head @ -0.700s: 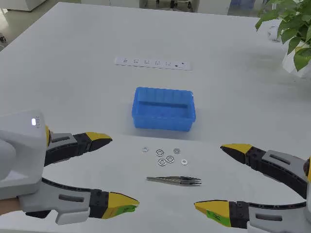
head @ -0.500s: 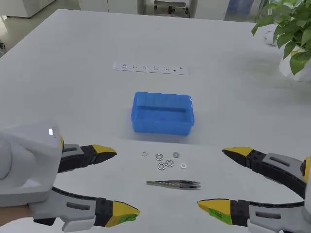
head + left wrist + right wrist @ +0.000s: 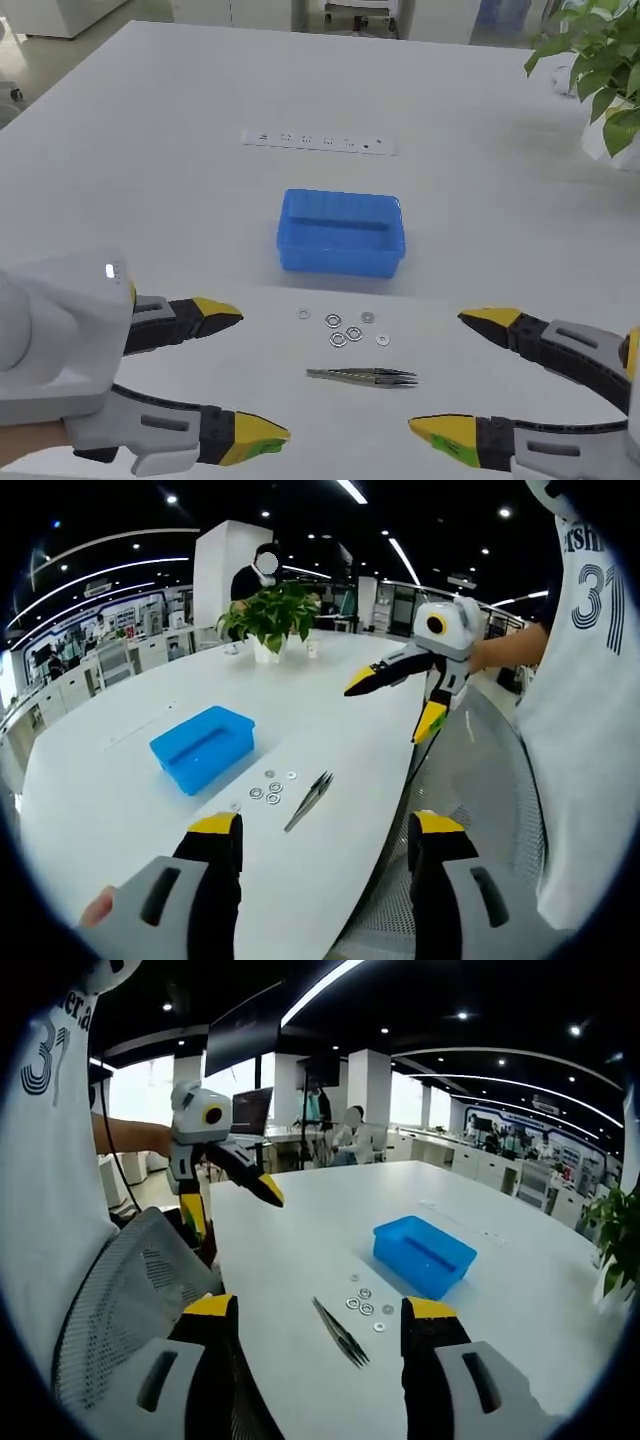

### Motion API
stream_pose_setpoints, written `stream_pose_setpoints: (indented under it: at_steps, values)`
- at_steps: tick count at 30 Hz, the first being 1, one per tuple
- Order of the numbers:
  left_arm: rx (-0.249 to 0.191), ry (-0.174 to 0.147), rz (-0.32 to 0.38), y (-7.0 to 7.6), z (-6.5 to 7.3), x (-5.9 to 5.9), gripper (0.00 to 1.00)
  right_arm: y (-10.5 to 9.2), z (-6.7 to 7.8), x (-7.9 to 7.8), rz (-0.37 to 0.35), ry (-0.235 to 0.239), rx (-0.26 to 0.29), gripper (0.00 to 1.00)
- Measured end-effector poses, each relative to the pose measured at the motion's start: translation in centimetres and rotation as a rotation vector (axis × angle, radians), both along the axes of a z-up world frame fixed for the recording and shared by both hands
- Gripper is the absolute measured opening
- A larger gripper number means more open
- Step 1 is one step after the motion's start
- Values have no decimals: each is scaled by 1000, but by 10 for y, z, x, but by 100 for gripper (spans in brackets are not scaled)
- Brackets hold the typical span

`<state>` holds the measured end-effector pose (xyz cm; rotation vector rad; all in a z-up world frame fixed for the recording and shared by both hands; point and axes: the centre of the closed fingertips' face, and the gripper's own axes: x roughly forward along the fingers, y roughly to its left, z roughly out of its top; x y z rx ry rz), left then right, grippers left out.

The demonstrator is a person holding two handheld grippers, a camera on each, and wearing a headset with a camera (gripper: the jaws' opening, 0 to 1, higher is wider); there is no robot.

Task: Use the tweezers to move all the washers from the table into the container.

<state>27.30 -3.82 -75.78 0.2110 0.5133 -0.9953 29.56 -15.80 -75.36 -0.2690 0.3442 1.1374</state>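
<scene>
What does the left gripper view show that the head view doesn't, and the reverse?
Left gripper view adds the person's white shirt, a mesh chair and ceiling lights. Head view adds the sockets on the power strip. Shared: the blue container, the washers, the tweezers lying near them, the plant, and the right gripper with jaws open.

I see a blue container (image 3: 340, 233), silvery washers (image 3: 333, 320) and tweezers (image 3: 362, 375) that look steel-grey, on an off-white table (image 3: 150, 200); left gripper (image 3: 262, 375) and right gripper (image 3: 437, 372) are black with yellow tips.
</scene>
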Motion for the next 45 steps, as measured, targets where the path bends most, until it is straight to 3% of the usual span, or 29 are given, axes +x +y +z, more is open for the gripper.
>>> stream_pose_setpoints:
  at_steps: [18, 25, 29, 30, 33, 36, 40, 45]
  values:
    - [1, 9, 3, -1, -3, 4, 71, 4, -5, 2, 19, 10, -11, 66]
    - [-5, 23, 6, -4, -9, 3, 71, 2, -11, 3, 22, 25, -27, 65]
    - [15, 34, -6, -3, -16, 5, 70, 0, -15, 6, 18, 35, -29, 65]
    - [38, 15, -13, -1, -17, 6, 66, 0, -16, 6, 18, 37, -33, 65]
    - [15, 27, -9, -3, -16, 7, 65, -1, -17, 8, 16, 40, -34, 64]
    - [0, 19, -2, -4, -17, 13, 66, -3, -19, 11, 14, 45, -40, 64]
    - [32, -7, -30, -6, -23, 18, 65, -4, -24, 16, 13, 52, -52, 64]
    - [11, 3, -70, -15, -30, 29, 64, -1, -29, 21, 26, 59, -70, 63]
